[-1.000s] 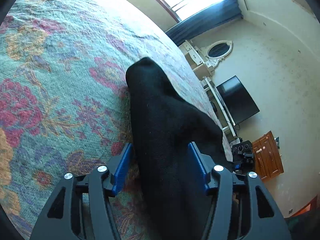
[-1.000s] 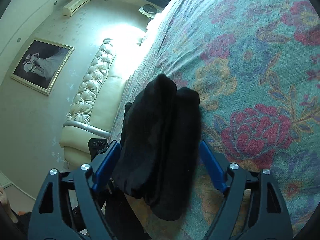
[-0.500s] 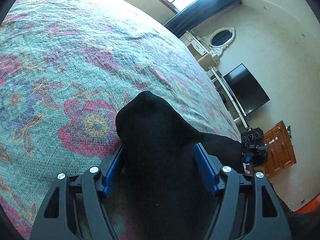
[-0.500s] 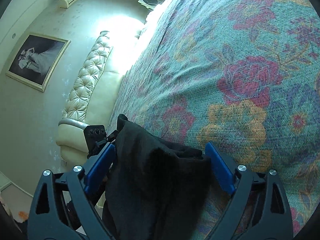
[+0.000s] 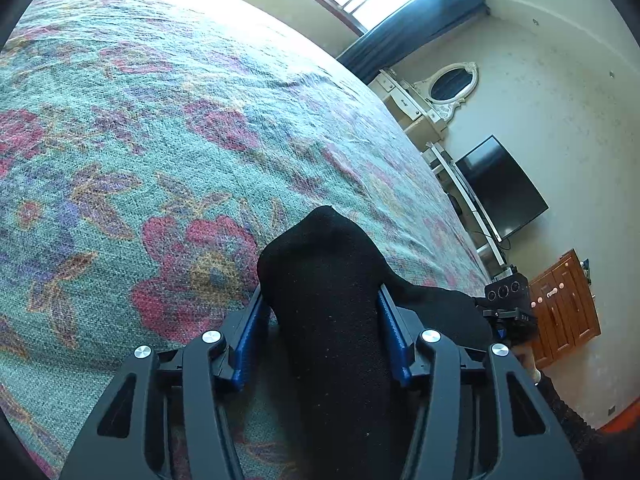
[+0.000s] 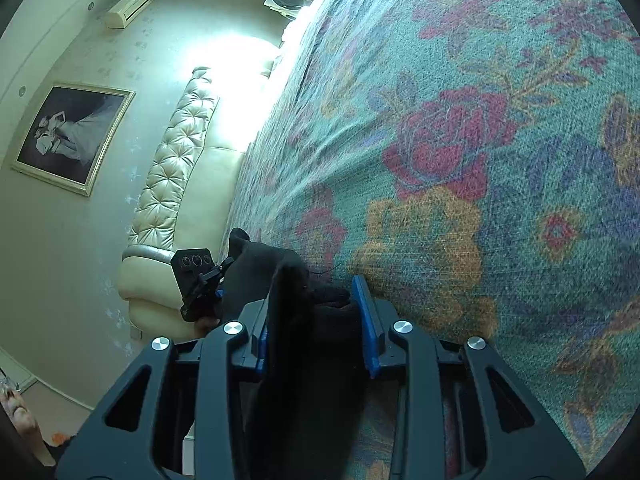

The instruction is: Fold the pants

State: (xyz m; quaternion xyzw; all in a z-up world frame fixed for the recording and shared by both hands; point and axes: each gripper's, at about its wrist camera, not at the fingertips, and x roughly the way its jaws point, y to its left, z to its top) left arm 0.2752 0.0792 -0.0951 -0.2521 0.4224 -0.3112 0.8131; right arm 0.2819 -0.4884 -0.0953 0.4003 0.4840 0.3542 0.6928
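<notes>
The black pants [image 5: 332, 300] lie bunched on the floral bedspread [image 5: 160, 152]. My left gripper [image 5: 320, 312] has closed its blue fingers [image 5: 248, 332] on a thick fold of the pants. My right gripper [image 6: 312, 308] is shut on another bunch of the same pants [image 6: 296, 320] near the bed's edge. Each gripper shows in the other's view: the right one in the left wrist view [image 5: 508, 308], the left one in the right wrist view [image 6: 196, 280]. The pants run between the two. The cloth hides the fingertips.
In the left wrist view a television [image 5: 500, 188], a white dresser with an oval mirror [image 5: 452, 84] and a wooden cabinet [image 5: 564, 308] stand past the bed's far edge. In the right wrist view a tufted cream headboard [image 6: 172, 168] lies beside the bed.
Both grippers have narrowed from wide open onto the pants. Both have pulled back, so less cloth reaches out past the fingers.
</notes>
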